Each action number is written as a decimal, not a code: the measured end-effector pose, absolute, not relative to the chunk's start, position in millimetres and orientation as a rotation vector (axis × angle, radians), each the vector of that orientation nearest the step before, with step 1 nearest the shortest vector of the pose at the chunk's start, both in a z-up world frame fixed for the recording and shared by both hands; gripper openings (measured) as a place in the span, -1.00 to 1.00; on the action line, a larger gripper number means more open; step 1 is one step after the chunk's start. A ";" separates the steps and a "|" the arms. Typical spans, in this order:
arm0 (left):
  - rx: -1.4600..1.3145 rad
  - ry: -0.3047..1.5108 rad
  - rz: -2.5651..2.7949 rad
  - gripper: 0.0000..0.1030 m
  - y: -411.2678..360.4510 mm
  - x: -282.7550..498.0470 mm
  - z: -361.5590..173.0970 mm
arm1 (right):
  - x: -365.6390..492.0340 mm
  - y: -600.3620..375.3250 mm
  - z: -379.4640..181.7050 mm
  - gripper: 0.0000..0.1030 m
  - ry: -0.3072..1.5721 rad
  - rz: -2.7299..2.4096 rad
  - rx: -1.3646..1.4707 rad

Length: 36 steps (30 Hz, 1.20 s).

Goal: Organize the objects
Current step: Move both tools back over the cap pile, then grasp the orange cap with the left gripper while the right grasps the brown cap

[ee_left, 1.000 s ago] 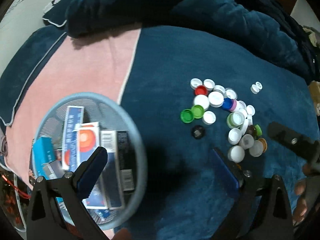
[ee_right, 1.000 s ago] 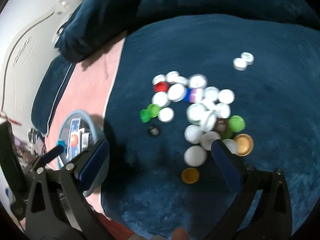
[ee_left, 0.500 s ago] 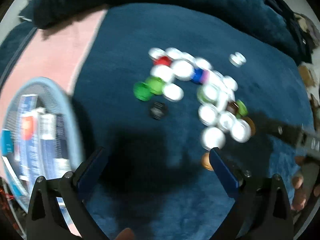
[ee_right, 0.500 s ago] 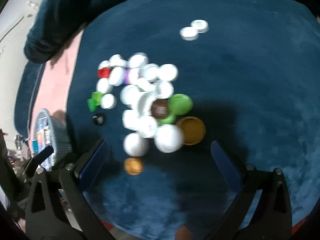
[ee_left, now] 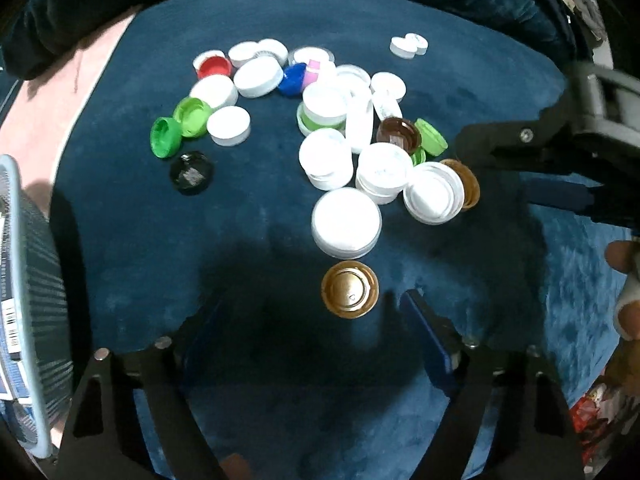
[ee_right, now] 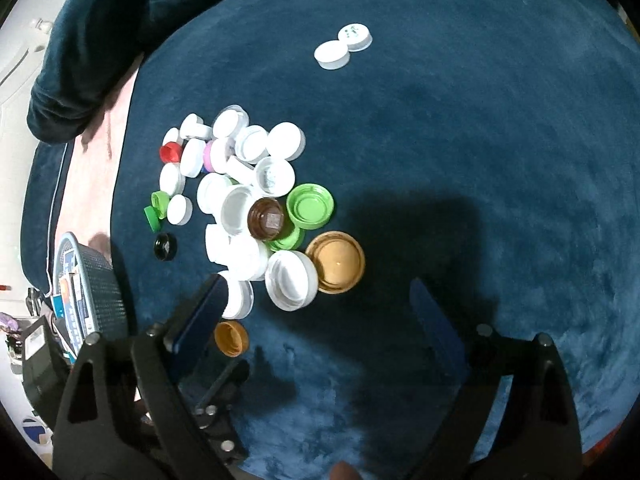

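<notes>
A heap of bottle caps [ee_left: 344, 136] lies on a dark blue velvet cloth, mostly white with green, red, blue, brown and black ones; it also shows in the right wrist view [ee_right: 248, 208]. A small gold cap [ee_left: 349, 294] lies just ahead of my open, empty left gripper [ee_left: 312, 324]. A larger gold lid [ee_right: 336, 262] and a white cap [ee_right: 291, 280] lie ahead of my open, empty right gripper [ee_right: 320, 308], whose left finger [ee_right: 200, 316] stands beside the small gold cap [ee_right: 231, 338]. The right gripper shows in the left wrist view [ee_left: 532, 160] beside the heap.
A grey-blue mesh basket [ee_left: 28, 308] holding small boxes stands at the left; it also shows in the right wrist view [ee_right: 96, 288]. Two separate white caps [ee_right: 344, 46] lie farther back. A pink cloth [ee_left: 48, 108] lies at the left. A dark blue blanket [ee_right: 100, 20] is bunched behind.
Both grippers have moved from the basket side toward the cap heap and come lower. The caps now look larger and closer. Both stay open.
</notes>
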<state>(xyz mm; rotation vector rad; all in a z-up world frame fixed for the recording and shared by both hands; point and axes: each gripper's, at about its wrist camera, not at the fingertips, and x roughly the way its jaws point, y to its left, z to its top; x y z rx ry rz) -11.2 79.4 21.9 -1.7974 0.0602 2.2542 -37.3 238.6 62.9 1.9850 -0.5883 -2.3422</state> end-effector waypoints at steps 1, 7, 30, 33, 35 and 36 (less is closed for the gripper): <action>-1.802 0.075 2.241 0.27 81.5 -12.8 17.7 | -37.4 237.9 61.8 0.80 -0.578 -2.340 1.989; -1.811 0.100 2.194 -0.42 76.6 -18.7 12.7 | -37.6 241.9 55.1 0.80 -0.521 -2.337 2.027; -1.835 -0.005 2.191 -0.41 48.4 -26.5 9.7 | -53.0 206.4 15.4 -0.22 -0.053 -2.265 2.077; -1.832 -0.045 2.172 -0.42 44.3 -25.7 12.4 | -49.5 213.3 22.3 -0.22 -0.175 -2.246 2.056; -1.826 -0.056 2.173 -0.42 40.0 -23.2 16.5 | -46.6 218.7 30.7 -0.22 -0.241 -2.258 2.045; -1.823 -0.055 2.179 -0.42 37.9 -22.5 19.0 | -45.3 220.0 34.8 -0.22 -0.266 -2.263 2.037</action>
